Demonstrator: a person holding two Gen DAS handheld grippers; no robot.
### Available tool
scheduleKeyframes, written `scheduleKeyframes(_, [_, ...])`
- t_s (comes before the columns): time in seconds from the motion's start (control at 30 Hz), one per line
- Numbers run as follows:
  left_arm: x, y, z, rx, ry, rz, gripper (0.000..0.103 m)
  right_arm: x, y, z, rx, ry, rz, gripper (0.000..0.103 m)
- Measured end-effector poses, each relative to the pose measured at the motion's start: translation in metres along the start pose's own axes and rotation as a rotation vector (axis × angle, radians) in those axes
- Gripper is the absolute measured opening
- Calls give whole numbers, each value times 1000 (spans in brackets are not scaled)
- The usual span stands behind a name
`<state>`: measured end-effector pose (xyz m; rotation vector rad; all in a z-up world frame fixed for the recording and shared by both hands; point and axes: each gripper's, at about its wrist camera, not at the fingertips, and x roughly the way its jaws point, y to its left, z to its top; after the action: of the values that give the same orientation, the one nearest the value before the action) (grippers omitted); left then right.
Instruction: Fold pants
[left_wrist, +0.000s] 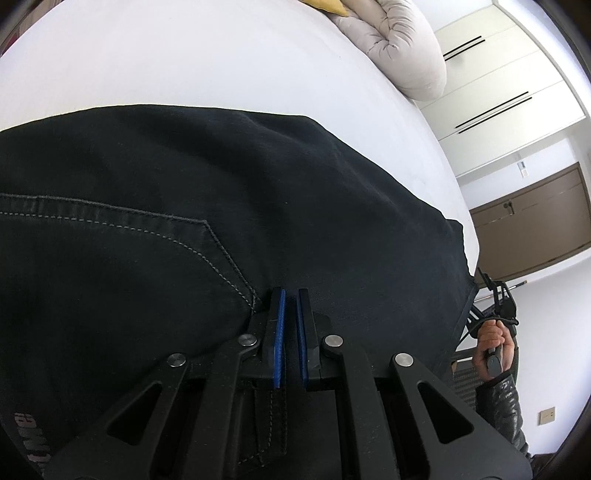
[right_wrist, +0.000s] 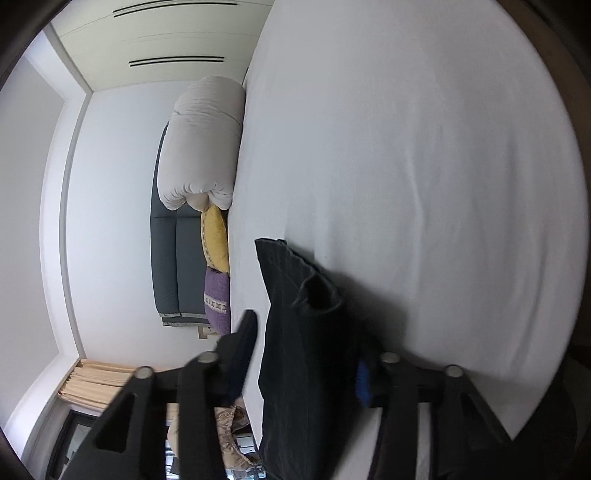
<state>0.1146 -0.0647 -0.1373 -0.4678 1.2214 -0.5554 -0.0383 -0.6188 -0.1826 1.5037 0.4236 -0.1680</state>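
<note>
Spreading across most of both views, the wide white-sheeted bed (left_wrist: 221, 66) carries the dark black denim pants (left_wrist: 221, 192), which lie flat on it in the left wrist view. Their long axis runs from the near lower left, where a stitched back pocket and a belt loop show, away toward the far right, where the leg end reaches the bed's edge. In the right wrist view a leg end of the pants (right_wrist: 295, 332) stands up off the sheet, its open hem pointing away from the camera.

A rolled pale grey duvet (right_wrist: 203, 144) sits at the head of the bed, beside a mustard yellow cushion (right_wrist: 216, 240) and a purple patterned cushion (right_wrist: 218, 299), all against a grey padded headboard (right_wrist: 173, 258). White wardrobe doors (left_wrist: 498, 85) with long black handles line the wall, next to a brown wooden door (left_wrist: 532, 229).

The left gripper (left_wrist: 290, 325) rests over the waistband beside the pocket corner, its blue-padded fingers (left_wrist: 279, 332) drawn to a narrow slit; whether cloth is caught between them cannot be told. The right gripper (right_wrist: 303, 354) is spread wide, with the raised leg fabric standing between its fingers, touching neither pad visibly. The person's right hand (left_wrist: 493, 347) grips its handle past the bed's edge.
</note>
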Motion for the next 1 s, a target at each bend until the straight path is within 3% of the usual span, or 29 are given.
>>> scheduleKeyframes(0.03, [-2, 0, -2, -1, 0, -1, 6, 2, -1, 2, -2, 4, -10, 22])
scheduleKeyframes(0.07, [3, 0, -1, 0, -1, -1, 6, 5, -3, 3, 3, 10, -24, 14])
scheduleKeyframes(0.27, [8, 2, -1, -6, -3, -9, 6, 6, 12, -5, -96, -19, -96, 12])
scheduleKeyframes(0.4, [8, 5, -1, -14, -5, -18, 6, 11, 62, -34, -298, -14, -158, 11])
scheduleKeyframes(0.53, [7, 9, -2, -27, -12, -26, 6, 35, 123, -105, -642, 74, -238, 11])
scheduleKeyframes(0.63, [2, 11, -2, -52, -19, -34, 6, 62, 153, -188, -946, 197, -300, 11])
scheduleKeyframes(0.7, [0, 11, -2, -70, -19, -38, 9, 83, 151, -250, -1161, 291, -366, 11])
scheduleKeyframes(0.73, [-1, 11, -2, -81, -18, -51, 13, 93, 144, -275, -1243, 342, -396, 11])
scheduleKeyframes(0.77, [-2, 11, -2, -87, -19, -67, 22, 105, 131, -299, -1336, 397, -444, 12])
scheduleKeyframes(0.83, [-4, 8, -1, -92, -22, -110, 48, 121, 108, -332, -1507, 386, -569, 12])
scheduleKeyframes(0.87, [-6, 4, -1, -85, -29, -146, 69, 120, 106, -341, -1560, 348, -580, 12])
scheduleKeyframes(0.9, [-7, 2, -3, -78, -34, -160, 83, 118, 107, -341, -1560, 340, -583, 12])
scheduleKeyframes(1.0, [-6, -5, -2, -103, -41, -177, 97, 113, 114, -334, -1515, 331, -569, 12])
